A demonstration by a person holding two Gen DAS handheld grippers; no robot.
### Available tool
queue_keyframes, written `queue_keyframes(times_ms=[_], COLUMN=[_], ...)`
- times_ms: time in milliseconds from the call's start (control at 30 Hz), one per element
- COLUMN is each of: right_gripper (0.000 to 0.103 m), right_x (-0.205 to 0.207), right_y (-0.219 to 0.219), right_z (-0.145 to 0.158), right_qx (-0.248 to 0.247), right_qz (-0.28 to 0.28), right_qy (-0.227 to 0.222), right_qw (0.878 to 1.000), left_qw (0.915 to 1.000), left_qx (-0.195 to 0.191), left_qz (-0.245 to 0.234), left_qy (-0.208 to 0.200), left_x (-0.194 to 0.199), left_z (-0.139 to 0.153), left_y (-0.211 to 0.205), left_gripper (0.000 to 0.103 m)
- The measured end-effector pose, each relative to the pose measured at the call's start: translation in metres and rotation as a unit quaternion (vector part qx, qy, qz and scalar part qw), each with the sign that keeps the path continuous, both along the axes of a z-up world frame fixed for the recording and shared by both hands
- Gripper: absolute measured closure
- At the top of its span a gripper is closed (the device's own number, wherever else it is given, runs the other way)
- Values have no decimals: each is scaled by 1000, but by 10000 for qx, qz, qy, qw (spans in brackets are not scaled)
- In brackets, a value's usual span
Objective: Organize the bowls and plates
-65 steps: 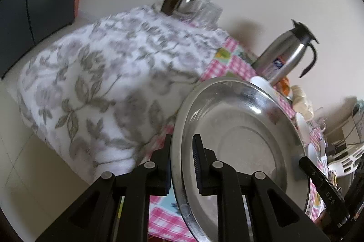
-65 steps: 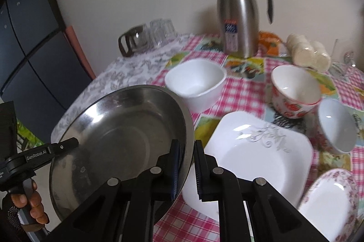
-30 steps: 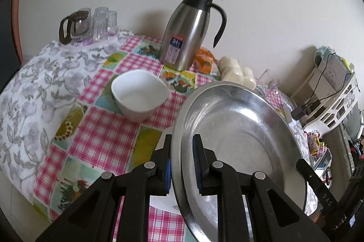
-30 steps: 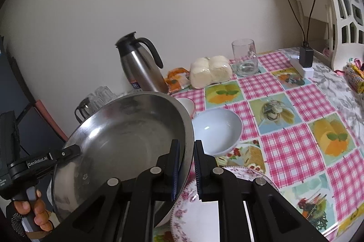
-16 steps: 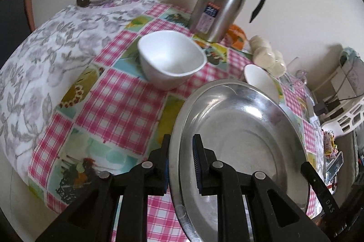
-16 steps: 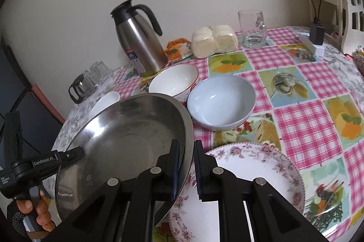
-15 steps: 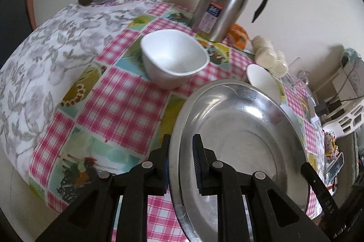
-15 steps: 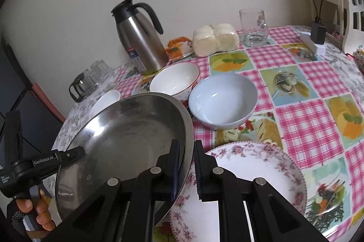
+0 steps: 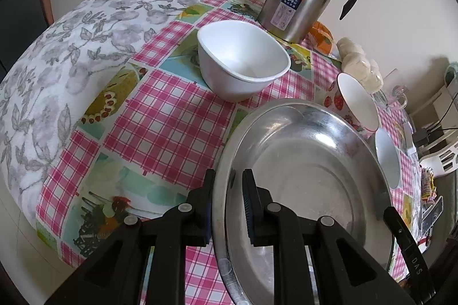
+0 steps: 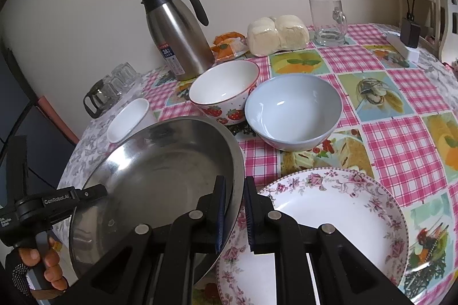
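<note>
Our left gripper (image 9: 227,203) and right gripper (image 10: 234,214) each pinch opposite rims of the steel plate (image 10: 160,179), held tilted above the table's near edge beside the floral plate (image 10: 343,219). We judge it best to level it and lower both sides together before letting go. It looks shiny, shallow, faintly smeared.
</note>
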State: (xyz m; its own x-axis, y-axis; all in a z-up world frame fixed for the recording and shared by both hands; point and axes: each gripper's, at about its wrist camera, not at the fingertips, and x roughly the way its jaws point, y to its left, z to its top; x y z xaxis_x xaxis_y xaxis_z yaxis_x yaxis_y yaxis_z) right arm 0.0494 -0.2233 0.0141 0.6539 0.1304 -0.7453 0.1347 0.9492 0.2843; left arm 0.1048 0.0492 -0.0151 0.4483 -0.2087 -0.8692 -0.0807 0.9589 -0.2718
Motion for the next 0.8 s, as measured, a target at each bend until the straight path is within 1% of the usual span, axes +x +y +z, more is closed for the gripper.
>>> queue_keyframes(times_ms=[233,367,433,633,700,800], right_gripper=[90,90,90,89,87,87], right_x=[4,6,7,9,10,10], right_y=[-1,-2,-3,-2,-2,0], right_z=[-8,-11,-15,-19,-23,-21], right_qx=[-52,-77,-105,-102,-65,-134], right_qz=[-57,-82,-100,-72,-41,-34], right_qy=[71,84,147,169,274,257], right_qw=[9999,9999,9998,9998,9996,9996], left_qw=[9999,9999,9998,9997,9995,9994], left_qx=[-78,-47,-51,-118,-157,-122], left_qz=[-5,-32,-39,2,12,30], left_qy=[79,147,207,231,270,323], left_x=[6,9,10,12,12,13], left_z=[-10,-14,-19,-20,-21,-20], left_y=[-1,-4,-5,-4,-3,-3], left_gripper=[86,86,85,84,82,80])
